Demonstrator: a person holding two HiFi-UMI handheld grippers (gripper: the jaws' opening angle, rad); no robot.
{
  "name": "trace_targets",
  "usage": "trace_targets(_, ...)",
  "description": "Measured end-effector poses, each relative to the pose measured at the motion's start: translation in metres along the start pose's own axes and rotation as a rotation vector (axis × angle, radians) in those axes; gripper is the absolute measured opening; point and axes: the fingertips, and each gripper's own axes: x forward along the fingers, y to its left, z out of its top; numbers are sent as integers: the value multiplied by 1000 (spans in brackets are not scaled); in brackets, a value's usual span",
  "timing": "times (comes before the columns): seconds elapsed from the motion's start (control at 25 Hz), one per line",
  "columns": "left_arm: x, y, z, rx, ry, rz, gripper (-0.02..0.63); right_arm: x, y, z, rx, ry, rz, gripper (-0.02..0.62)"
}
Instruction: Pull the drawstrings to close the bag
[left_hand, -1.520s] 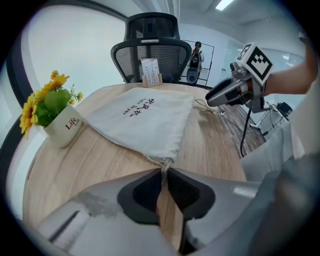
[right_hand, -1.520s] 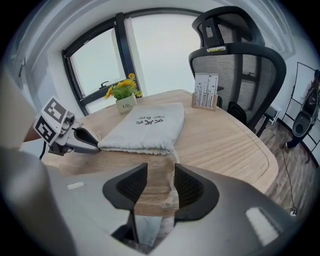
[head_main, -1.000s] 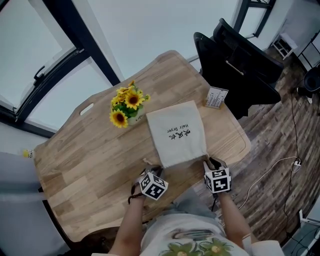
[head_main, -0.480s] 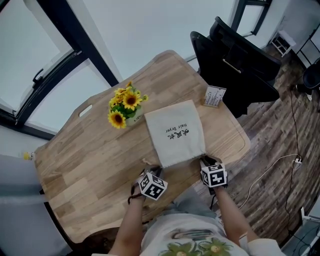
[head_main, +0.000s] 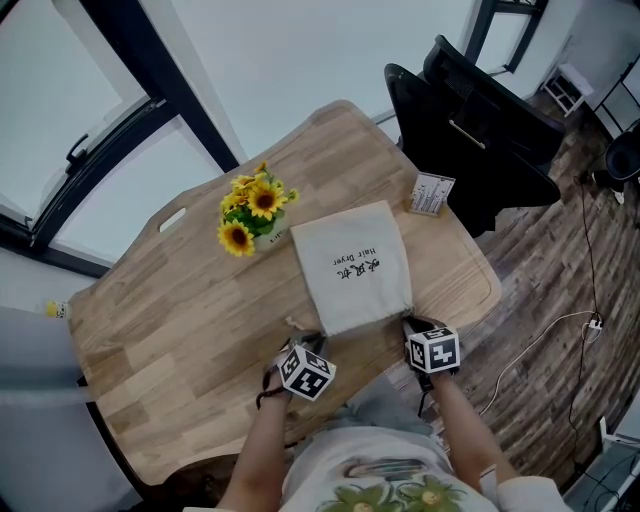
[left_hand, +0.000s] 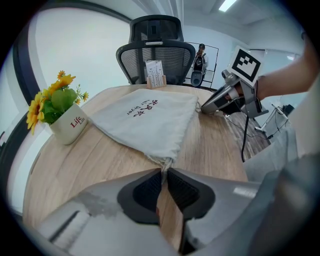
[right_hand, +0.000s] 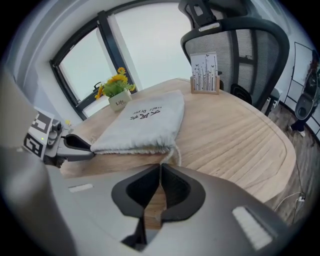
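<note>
Both bag (head_main: 352, 263) drawstrings (right_hand: 175, 154) clamped: left gripper (left_hand: 164, 172), right gripper (right_hand: 160, 167) jaws just closed; sunflowers (head_main: 250, 205) potted.

The bag (head_main: 350, 265), a pale greyish cloth pouch with black print on its face ("Hair Dryer" beside a few characters), lies flat on the wooden table (head_main: 180, 300), just right of centre in the head view, with its slightly puckered mouth toward the bottom of the frame. A thin pale drawstring (right_hand: 175, 151) loops out of its lower right corner. A second drawstring (left_hand: 163, 161) leaves the gathered lower left corner.
</note>
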Motion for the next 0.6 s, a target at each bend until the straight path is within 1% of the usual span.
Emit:
trace_targets(0.16, -5, 1, 1, 19, 3, -1, 46, -10, 2, 2, -56, -9, -40, 14)
trace_targets(0.32, -12, 0, 4, 40, -19, 18, 98, -18, -1, 2, -59, -20, -57, 14)
trace_targets(0.36, -12, -2, 3, 53, -16, 13, 117, -20, -2, 1, -55, -22, -58, 14)
trace_targets(0.48, -9, -11, 2, 84, 1, -17, 120, -22, -3, -1, -47, -23, -60, 14)
trace_targets(0.6, -3, -16, -2, 95, 33, -32, 120, -21, 0, -3, -52, -17, -63, 14)
